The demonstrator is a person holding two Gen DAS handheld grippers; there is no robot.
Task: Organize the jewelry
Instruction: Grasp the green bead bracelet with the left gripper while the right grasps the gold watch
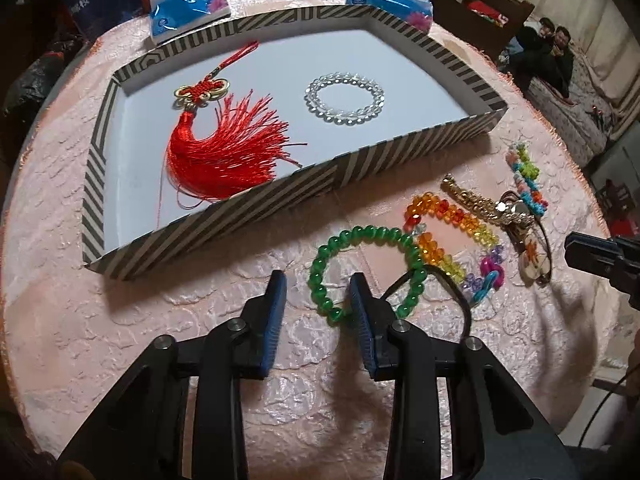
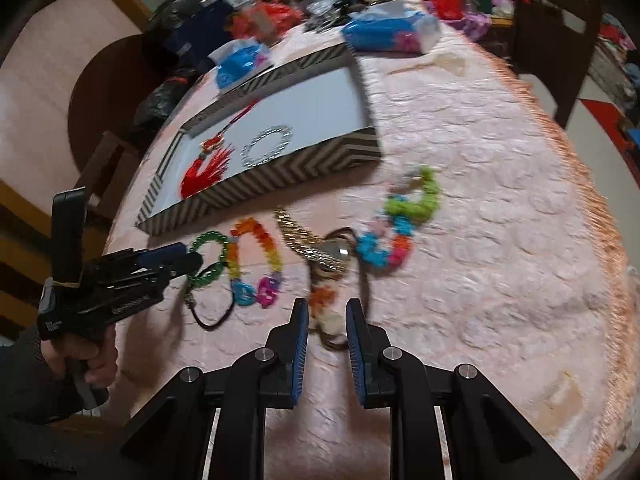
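Left gripper (image 1: 318,300) fingers parted, straddling green bracelet (image 1: 366,272) rim for pickup; right gripper (image 2: 327,322) parted around pendant (image 2: 326,300), nothing clamped.

left wrist: steeply down, close over table (image 1: 120,320) | right wrist: blurred, seemingly shallower | shared: striped tray (image 1: 248,208)

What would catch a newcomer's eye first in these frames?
Probably the red tassel ornament fanned out in the striped tray, beside a clear bead bracelet. Next, the row of colourful bracelets on the pink tablecloth before the tray, where the left gripper straddles the green bead bracelet.
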